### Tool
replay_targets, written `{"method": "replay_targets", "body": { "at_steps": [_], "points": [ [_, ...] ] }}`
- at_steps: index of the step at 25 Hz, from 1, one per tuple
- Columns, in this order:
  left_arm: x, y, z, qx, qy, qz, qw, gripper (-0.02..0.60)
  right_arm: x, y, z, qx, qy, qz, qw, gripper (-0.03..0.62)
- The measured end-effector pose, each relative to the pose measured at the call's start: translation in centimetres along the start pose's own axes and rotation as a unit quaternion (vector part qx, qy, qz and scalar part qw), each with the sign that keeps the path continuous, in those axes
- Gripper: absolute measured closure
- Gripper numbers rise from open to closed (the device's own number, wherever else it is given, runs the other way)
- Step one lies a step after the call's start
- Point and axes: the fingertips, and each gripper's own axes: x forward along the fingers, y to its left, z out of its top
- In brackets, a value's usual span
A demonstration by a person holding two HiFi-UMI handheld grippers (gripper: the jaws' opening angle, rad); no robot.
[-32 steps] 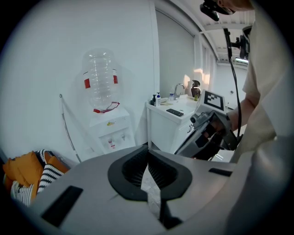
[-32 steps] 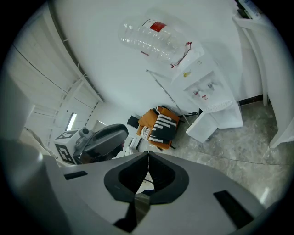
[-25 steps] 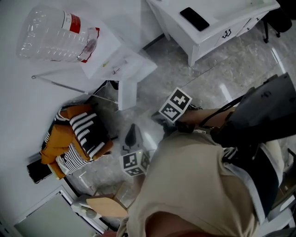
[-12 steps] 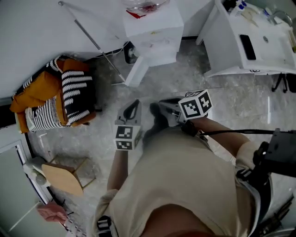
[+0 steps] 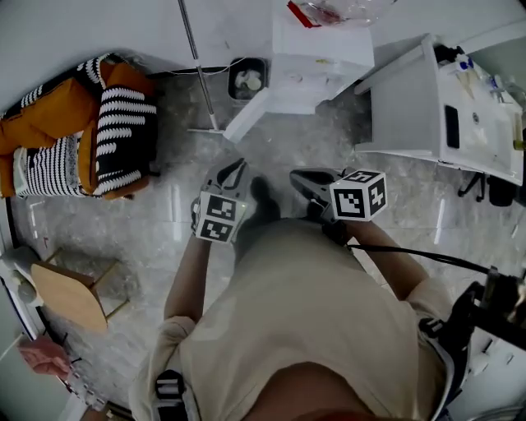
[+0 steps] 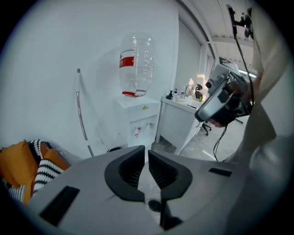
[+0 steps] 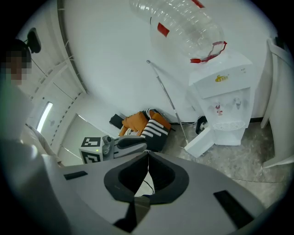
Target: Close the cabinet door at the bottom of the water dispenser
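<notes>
The white water dispenser (image 5: 320, 57) stands against the wall with an empty bottle (image 5: 333, 10) on top. Its bottom cabinet door (image 5: 246, 117) hangs open, swung out to the left over the floor. My left gripper (image 5: 234, 174) is shut and empty, a short way in front of the door. My right gripper (image 5: 300, 177) is beside it, also shut and empty, facing the dispenser. In the right gripper view the dispenser (image 7: 225, 96) and open door (image 7: 202, 142) are ahead to the right. The left gripper view has the dispenser (image 6: 138, 119) just above the shut jaws.
Orange and striped cushions (image 5: 82, 140) lie on the floor at the left. A thin metal pole (image 5: 193, 57) leans on the wall beside the dispenser. A white desk (image 5: 444, 107) stands to the right, a wooden stool (image 5: 70, 292) at lower left, and a dark bin (image 5: 248, 78) behind the door.
The head view has swung so the dispenser now sits straight ahead at the top. Both grippers have travelled across the floor towards it, still shut and empty.
</notes>
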Motion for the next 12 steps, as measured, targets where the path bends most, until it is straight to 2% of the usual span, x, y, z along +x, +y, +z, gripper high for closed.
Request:
{"method": "replay_targets", "body": {
  "at_steps": [5, 11, 12],
  "points": [
    [1.5, 3.4, -2.4, 0.028, 0.036, 0.001, 0.9990, 0.586, 2.6, 1.3, -0.1, -0.028, 0.039, 0.000, 0.999, 0.577],
    [3.3, 6.8, -5.3, 0.025, 0.068, -0.006, 0.9973, 0.571, 5.3, 1.6, 0.0, -0.045, 0.065, -0.010, 0.997, 0.577],
    [3.6, 7.3, -5.9, 0.024, 0.075, -0.007, 0.9969, 0.547, 5.6, 1.6, 0.1, -0.048, 0.067, -0.012, 0.997, 0.577]
  ]
}}
